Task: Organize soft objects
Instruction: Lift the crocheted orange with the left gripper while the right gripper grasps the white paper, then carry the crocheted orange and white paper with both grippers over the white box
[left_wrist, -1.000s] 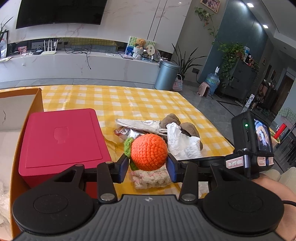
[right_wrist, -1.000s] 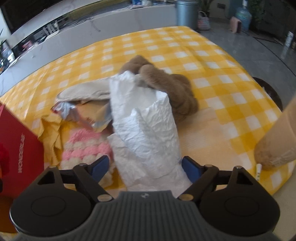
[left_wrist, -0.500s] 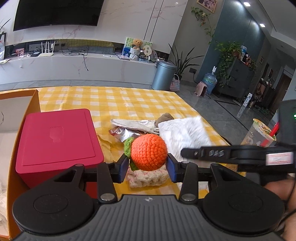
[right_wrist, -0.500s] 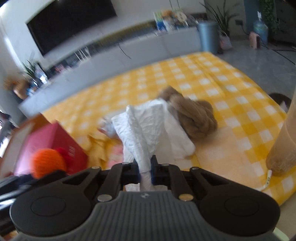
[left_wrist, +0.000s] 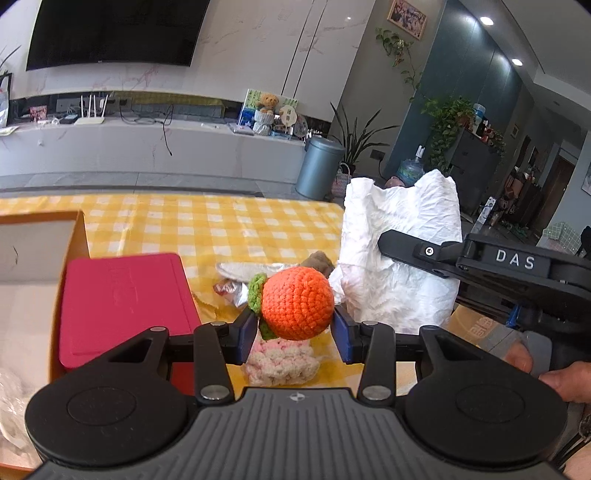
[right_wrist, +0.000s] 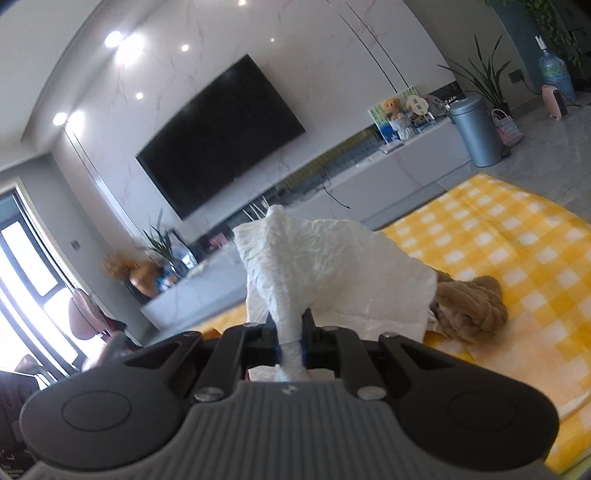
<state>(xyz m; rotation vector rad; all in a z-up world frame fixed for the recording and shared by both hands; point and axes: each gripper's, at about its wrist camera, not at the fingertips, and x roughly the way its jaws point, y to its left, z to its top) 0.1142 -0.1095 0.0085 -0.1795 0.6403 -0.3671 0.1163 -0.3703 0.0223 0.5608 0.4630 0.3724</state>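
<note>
My left gripper is shut on an orange crocheted ball with a green leaf, held above the yellow checked tablecloth. My right gripper is shut on a crumpled white paper towel, lifted off the table; the towel also shows in the left wrist view, hanging to the right of the ball. A pink and cream crocheted piece lies under the ball. A brown plush toy lies on the cloth.
A red box sits in an open orange carton at the left. A beige cloth and a foil wrapper lie behind the ball. The table's far edge borders the living-room floor.
My right gripper has shut on the white paper towel and lifted it up off the table, tilting upward. My left gripper keeps holding the orange ball, raised slightly.
</note>
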